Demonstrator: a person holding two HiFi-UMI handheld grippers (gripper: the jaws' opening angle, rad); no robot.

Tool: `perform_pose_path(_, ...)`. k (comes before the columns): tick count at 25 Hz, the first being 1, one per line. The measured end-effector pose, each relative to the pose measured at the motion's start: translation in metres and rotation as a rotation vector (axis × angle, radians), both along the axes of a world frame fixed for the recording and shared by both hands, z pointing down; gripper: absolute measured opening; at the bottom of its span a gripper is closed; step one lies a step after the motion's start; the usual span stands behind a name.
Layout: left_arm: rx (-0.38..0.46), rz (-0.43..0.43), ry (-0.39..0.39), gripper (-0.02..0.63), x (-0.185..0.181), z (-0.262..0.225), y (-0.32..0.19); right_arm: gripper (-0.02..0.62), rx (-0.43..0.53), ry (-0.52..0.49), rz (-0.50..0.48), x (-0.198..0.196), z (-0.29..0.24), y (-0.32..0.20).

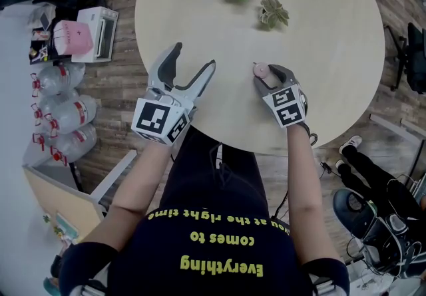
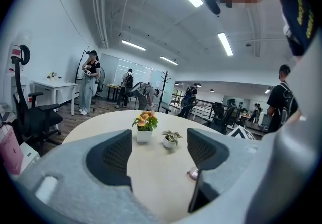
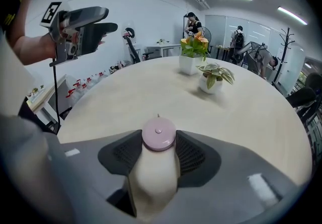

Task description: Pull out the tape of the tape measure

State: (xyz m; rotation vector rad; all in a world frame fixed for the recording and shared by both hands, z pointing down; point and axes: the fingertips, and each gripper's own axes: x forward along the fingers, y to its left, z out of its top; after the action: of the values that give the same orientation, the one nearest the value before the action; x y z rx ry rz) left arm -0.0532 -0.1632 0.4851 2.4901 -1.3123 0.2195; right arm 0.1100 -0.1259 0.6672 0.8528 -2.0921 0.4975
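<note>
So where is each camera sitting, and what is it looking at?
Head view: on the person's head, looking steeply down at the round table; shows arms, shirt, left gripper, right gripper.
Left gripper view: on the left gripper, looking across the table past its open jaws at the flower pot and small plant.
Right gripper view: on the right gripper, looking down at its jaws, closed on the pink tape measure; the left gripper shows upper left.
Shared: both gripper views show both plants and the tape measure.
</note>
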Motion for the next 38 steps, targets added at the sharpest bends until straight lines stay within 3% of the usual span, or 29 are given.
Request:
perform_pose_path(10,0.016,0.059,0.031,0.342,0.010,-0.011,0.006,0.221,0.043,-0.079,-0.048,-0.003,-0.060,0.004)
perform_pose_path(19,0.023,0.252,0.058,0.325,0.044,-0.029,0.026,0.219,0.079,-0.165,-0.138,-0.011,-0.145,0.020)
perform_pose_path(23,0.036,0.373,0.086,0.321,0.063,-0.044,0.038,0.219,0.088,-0.192,-0.206,-0.014,-0.179,0.032)
perform_pose_path(26,0.049,0.510,0.110,0.311,0.079,-0.058,0.053,0.219,0.083,-0.213,-0.270,-0.018,-0.203,0.042)
perform_pose_path(30,0.089,0.699,0.079,0.298,0.101,-0.069,0.075,0.219,0.082,-0.213,-0.359,-0.025,-0.230,0.054)
perform_pose_path(38,0.122,0.978,0.084,0.287,0.121,-0.082,0.110,0.219,0.033,-0.201,-0.541,-0.039,-0.255,0.079)
